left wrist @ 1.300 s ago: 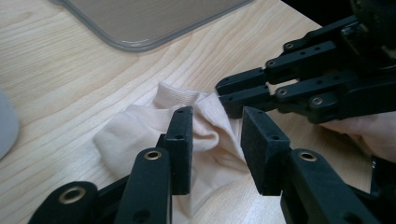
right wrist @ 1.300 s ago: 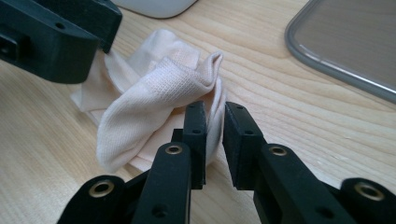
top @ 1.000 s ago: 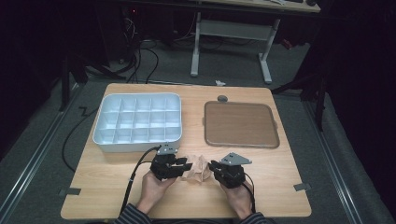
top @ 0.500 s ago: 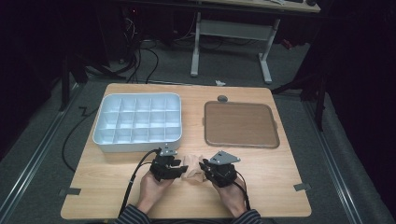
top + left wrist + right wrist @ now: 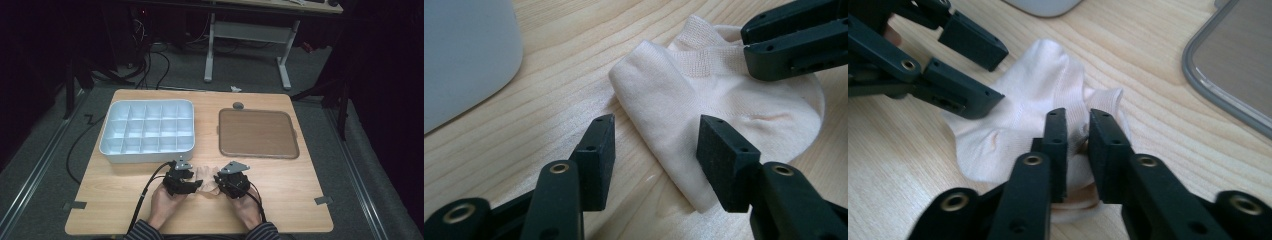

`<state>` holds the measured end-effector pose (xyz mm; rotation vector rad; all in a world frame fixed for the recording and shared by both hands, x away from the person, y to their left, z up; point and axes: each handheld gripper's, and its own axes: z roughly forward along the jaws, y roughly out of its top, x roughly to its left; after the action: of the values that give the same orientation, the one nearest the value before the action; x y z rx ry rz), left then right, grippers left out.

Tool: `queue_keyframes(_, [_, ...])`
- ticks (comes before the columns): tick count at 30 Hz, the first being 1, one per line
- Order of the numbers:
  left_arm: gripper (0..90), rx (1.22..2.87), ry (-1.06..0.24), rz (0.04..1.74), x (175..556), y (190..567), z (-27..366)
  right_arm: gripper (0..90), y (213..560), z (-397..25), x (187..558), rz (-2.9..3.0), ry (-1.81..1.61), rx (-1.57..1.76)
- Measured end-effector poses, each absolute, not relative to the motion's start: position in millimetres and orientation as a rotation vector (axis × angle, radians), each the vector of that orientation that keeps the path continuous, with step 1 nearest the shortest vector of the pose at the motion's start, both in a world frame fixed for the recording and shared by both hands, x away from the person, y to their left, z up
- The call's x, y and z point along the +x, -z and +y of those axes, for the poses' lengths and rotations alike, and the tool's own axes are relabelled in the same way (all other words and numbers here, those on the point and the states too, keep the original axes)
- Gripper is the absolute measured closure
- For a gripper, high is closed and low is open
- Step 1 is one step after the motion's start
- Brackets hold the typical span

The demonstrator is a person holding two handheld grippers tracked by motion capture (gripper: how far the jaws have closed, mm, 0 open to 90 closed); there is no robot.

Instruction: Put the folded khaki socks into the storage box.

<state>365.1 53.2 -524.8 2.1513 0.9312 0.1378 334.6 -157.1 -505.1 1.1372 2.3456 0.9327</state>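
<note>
While the sock [image 5: 704, 100] lies near the desk's [image 5: 300, 200] front edge | right tongs [image 5: 1078, 131] pinched on its cuff | left tongs [image 5: 655, 139] wide open astride its folded edge, gripping nothing | risk: thin pinch slips, fold springs open.

The sock [image 5: 704, 95] is cream. The box [image 5: 147, 131] is pale blue, the tray [image 5: 257, 133] brown, the table [image 5: 300, 185] light wood.

A light wooden table [image 5: 300, 200] stands on grey carpet [image 5: 45, 165] in a dim room. Beyond its far edge stands a white-legged desk [image 5: 245, 32], with black cables [image 5: 150, 60] tangled on the floor to the far left.
</note>
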Motion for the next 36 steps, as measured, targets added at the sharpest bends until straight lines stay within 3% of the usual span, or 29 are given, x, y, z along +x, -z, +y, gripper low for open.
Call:
queue_keyframes(6, [49.3,2.161,-0.18,0.917,361.8,525.4,50.9,85.8,509.1,-160.6,331.9,2.33,-0.929,1.137])
queue_keyframes(30, [47.9,2.17,-0.227,0.941,350.0,524.6,41.7,83.6,521.3,-169.6,322.3,2.268,-0.891,1.123])
queue_keyframes(36, [47.8,2.163,-0.166,0.954,355.3,523.4,46.0,69.5,517.6,-170.5,326.2,2.284,-0.958,1.178])
